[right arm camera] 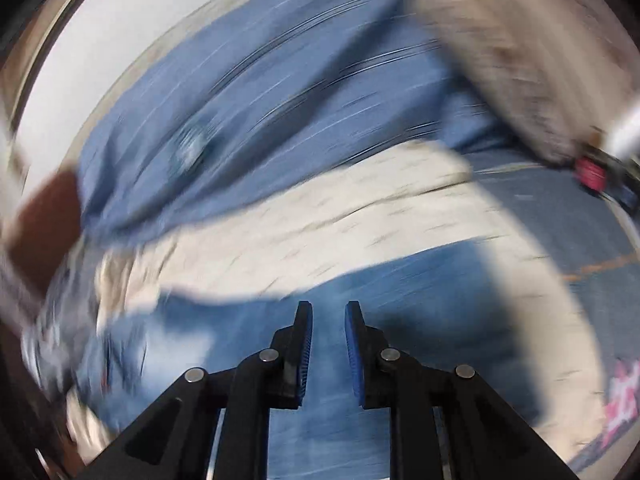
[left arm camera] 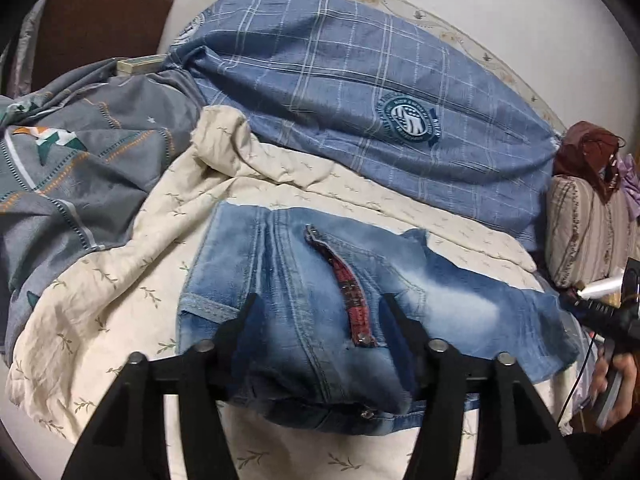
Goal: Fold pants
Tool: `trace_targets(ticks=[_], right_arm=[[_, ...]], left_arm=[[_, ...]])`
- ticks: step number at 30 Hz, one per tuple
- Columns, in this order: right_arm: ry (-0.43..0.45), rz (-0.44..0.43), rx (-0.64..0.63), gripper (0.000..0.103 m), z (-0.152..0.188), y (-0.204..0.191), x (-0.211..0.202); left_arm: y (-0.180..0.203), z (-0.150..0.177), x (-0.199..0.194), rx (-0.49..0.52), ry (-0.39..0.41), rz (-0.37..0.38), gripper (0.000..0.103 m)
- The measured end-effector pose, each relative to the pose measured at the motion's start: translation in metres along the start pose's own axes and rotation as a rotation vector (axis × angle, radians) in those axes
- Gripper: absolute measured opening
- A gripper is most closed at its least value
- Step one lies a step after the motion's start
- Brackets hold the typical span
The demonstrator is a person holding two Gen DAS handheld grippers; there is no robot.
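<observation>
Light blue jeans (left arm camera: 304, 264) lie folded into a short bundle on a cream leaf-print sheet (left arm camera: 120, 280), with a red-lined fly strip showing on top. My left gripper (left arm camera: 320, 300) is open. Its two fingers stand wide on either side of the bundle's near fold, and denim bulges up between them. The right wrist view is smeared by motion. There my right gripper (right arm camera: 328, 308) hovers over blue denim (right arm camera: 420, 292), its blue pads nearly together with nothing between them. A person's hand (left arm camera: 612, 384) holds that gripper's handle at the right edge of the left wrist view.
A big blue checked pillow (left arm camera: 360, 92) lies behind the jeans. A grey patterned quilt (left arm camera: 80, 184) is bunched at the left. A striped cushion (left arm camera: 580, 232) stands at the right and a brown chair back (left arm camera: 104, 20) at the far left, with the white wall beyond.
</observation>
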State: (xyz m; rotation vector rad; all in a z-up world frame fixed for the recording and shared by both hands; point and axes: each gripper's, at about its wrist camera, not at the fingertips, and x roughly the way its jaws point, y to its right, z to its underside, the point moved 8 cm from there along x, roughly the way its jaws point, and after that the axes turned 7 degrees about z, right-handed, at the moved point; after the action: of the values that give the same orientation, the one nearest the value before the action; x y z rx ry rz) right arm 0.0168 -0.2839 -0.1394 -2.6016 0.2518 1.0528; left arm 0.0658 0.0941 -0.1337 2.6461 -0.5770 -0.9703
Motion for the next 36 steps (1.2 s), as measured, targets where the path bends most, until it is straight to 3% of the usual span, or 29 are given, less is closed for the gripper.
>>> trace_targets(ticks=[4, 10, 16, 21, 24, 27, 31, 36], right_arm=[[-0.070, 0.013, -0.114, 0.019, 0.023, -0.045, 0.031], [-0.187, 0.088, -0.087, 0.019, 0.036, -0.040, 0.072], [-0.163, 0.092, -0.126, 0.018, 0.039, -0.040, 0.066], [-0.051, -0.007, -0.154, 0.018, 0.034, -0.062, 0.036], [-0.008, -0.105, -0.200, 0.018, 0.041, -0.089, 0.018], [-0.034, -0.174, -0.233, 0.018, 0.057, -0.116, 0.013], [-0.085, -0.214, -0.316, 0.018, 0.085, -0.152, 0.019], [-0.155, -0.183, -0.423, 0.018, 0.113, -0.173, 0.036]], left_arm=[[-0.005, 0.010, 0.015, 0.023, -0.082, -0.053, 0.066], [-0.004, 0.029, 0.033, 0.133, -0.198, -0.113, 0.070], [-0.005, 0.032, 0.032, 0.155, -0.220, -0.097, 0.072], [-0.002, 0.014, 0.003, 0.128, -0.072, -0.043, 0.073], [-0.001, 0.006, -0.010, 0.120, 0.005, -0.048, 0.081], [-0.008, 0.010, 0.003, 0.078, -0.054, -0.062, 0.082], [-0.016, 0.022, 0.028, 0.087, -0.168, -0.156, 0.082], [-0.017, 0.030, 0.033, 0.124, -0.190, -0.230, 0.092]])
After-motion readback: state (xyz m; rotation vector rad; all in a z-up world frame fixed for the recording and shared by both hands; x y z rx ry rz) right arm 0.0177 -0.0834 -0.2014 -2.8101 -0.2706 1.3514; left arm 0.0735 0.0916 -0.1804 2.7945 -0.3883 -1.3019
